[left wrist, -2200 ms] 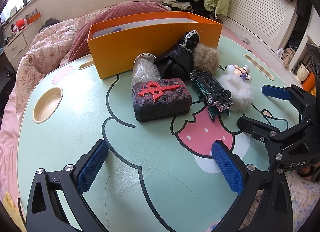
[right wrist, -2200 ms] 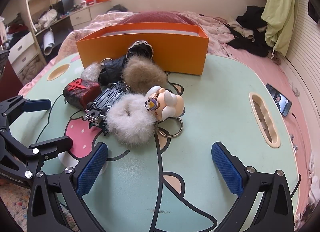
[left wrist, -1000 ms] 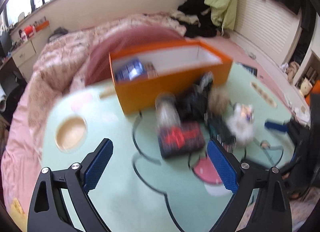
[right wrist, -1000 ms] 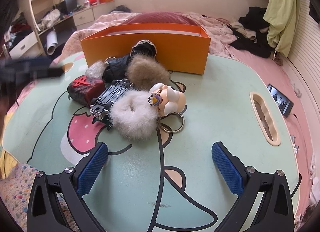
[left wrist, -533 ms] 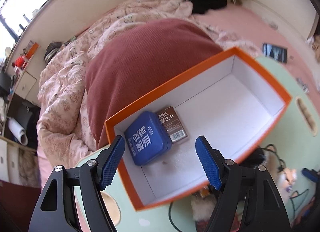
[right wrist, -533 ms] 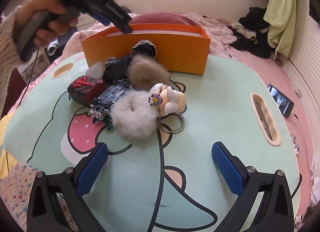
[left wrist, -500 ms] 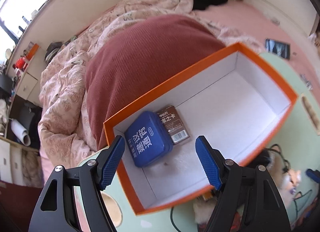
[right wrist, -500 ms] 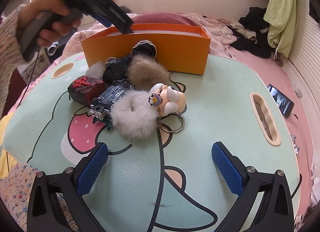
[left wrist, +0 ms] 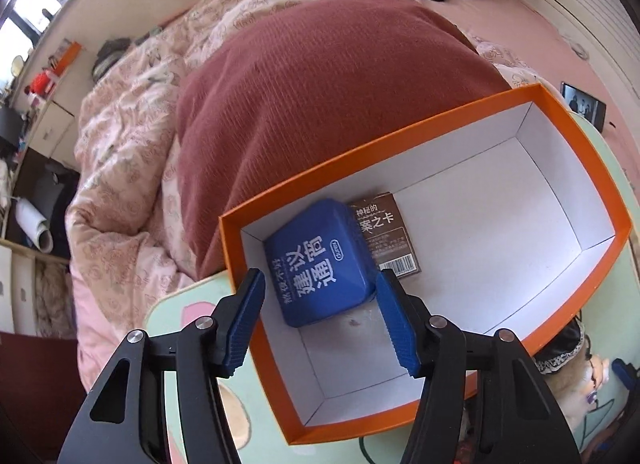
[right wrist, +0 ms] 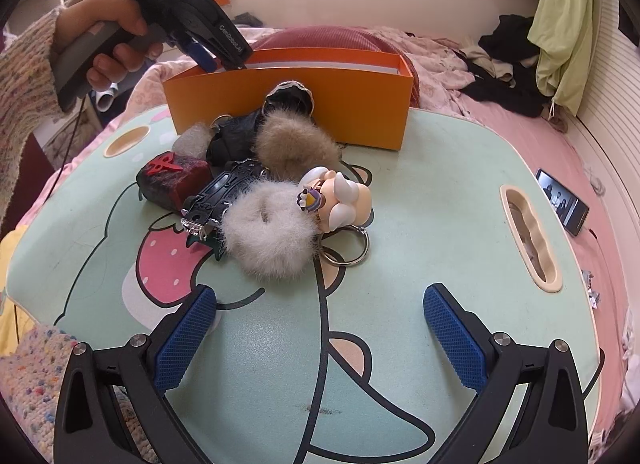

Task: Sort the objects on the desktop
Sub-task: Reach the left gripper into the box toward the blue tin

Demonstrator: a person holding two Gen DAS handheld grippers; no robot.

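The blue tin (left wrist: 320, 264) lies in the near corner of the orange box (left wrist: 592, 167), directly ahead of the left hand-held gripper (left wrist: 320, 320) and framed between its two blue pads. The jaws have just been closing, yet a sliver of white box floor shows on either side of the tin, so the pads seem to stand apart from it, not pressing. Just right of the tin, partly tucked under its edge, is a brown card pack (left wrist: 386, 236); the rest of the box, further right of that hand-held gripper, is bare. Pointing steeply down over the box wall probably suits a straight drop onto the tin, either to take it out or to nudge it square.

The things not yet sorted sit ahead of the right hand-held gripper (right wrist: 320, 340), whose jaws are wide apart and hold nothing, hovering over the desk (right wrist: 440, 191): a white pompom (right wrist: 268, 240) nearest, a cartoon figure keyring (right wrist: 340, 203) touching it on the right, a toy car (right wrist: 216, 199) to its left, a red-and-black case (right wrist: 172, 179) beyond that, and a brown pompom (right wrist: 294, 147) and a black pouch (right wrist: 232, 139) against the box front.

Only the left wrist view looks inside the box. Only the right wrist view shows the hand (right wrist: 116, 31) holding the left tool over the box's far-left rim, and the pile as a whole.
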